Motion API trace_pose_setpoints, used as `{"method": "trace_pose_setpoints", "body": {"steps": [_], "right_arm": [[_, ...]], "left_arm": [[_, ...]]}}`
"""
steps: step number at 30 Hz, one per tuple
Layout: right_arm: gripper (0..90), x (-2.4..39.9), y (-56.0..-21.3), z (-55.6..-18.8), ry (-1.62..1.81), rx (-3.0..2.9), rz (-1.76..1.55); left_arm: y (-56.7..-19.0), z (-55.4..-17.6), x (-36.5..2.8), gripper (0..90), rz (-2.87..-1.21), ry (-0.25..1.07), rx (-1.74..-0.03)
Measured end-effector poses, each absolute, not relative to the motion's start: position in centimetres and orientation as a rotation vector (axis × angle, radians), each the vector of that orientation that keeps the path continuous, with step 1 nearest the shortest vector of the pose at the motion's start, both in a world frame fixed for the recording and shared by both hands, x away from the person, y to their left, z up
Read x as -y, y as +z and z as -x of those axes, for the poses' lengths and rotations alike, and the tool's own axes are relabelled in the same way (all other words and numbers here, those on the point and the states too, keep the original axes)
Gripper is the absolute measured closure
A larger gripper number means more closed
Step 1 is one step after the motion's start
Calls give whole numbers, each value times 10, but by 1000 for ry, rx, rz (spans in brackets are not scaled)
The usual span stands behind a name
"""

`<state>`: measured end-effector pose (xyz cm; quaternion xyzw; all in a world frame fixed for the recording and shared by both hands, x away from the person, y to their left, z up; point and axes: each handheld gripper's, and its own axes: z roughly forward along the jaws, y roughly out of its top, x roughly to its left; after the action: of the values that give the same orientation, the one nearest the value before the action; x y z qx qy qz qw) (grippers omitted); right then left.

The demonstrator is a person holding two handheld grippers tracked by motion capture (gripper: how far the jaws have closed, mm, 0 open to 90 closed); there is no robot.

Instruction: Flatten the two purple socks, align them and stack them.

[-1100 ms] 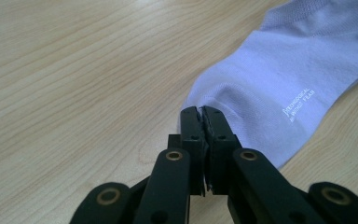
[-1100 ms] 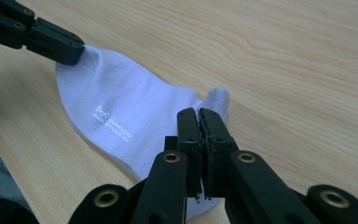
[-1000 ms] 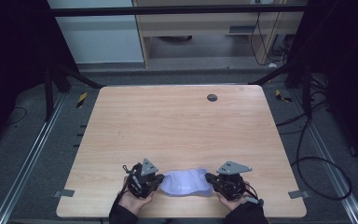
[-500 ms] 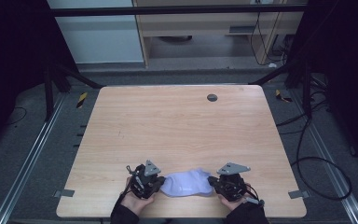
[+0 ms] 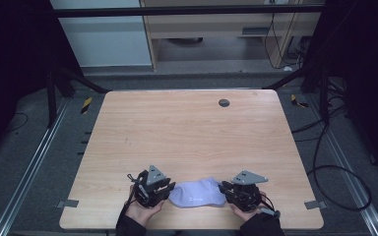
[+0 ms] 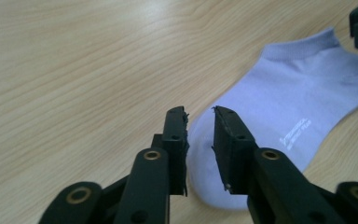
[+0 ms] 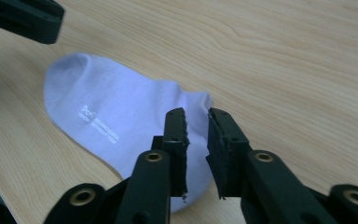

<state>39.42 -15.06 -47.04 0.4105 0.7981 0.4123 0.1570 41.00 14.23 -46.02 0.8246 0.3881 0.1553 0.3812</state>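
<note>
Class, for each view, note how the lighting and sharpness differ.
High view: dim, dark surroundings, the table evenly lit, soft detail. Left gripper view: bright; the sock is sharp, the near jaws slightly soft. Right gripper view: bright, wood grain crisp, faint sheen on the tabletop.

The pale lilac knitted cloth sock (image 6: 292, 95) looks soft and matt, with a ribbed cuff and small white print. Under it, the light wooden table top (image 5: 187, 132) shows smooth grain with a faint sheen. Both grippers' black jaws look like matt hard plastic with brass-coloured metal rivets.
</note>
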Motion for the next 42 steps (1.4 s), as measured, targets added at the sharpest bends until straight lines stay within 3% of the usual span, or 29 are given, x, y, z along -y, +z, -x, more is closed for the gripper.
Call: {"method": "trace_pose_setpoints", "body": {"steps": [4, 10, 18, 26, 37, 42], "right_arm": [[900, 143, -477, -398, 1214, -2341, -1157], [900, 142, -492, -404, 1136, -2425, -1191], [898, 147, -497, -406, 1086, -2439, -1220], [806, 157, -484, -407, 1217, -2350, -1182], [483, 193, -480, -421, 1241, -2117, -1279], [398, 214, -482, -429, 1210, -2049, -1356]], "left_arm": [[-469, -412, -127, 818, -2134, 385, -952], [-487, -413, -118, 886, -2234, 343, -936], [-488, -412, -119, 878, -2243, 328, -940], [-473, -414, -135, 702, -2143, 366, -942], [-463, -428, -185, 431, -2040, 474, -1016], [-465, -434, -208, 345, -2023, 511, -1053]]}}
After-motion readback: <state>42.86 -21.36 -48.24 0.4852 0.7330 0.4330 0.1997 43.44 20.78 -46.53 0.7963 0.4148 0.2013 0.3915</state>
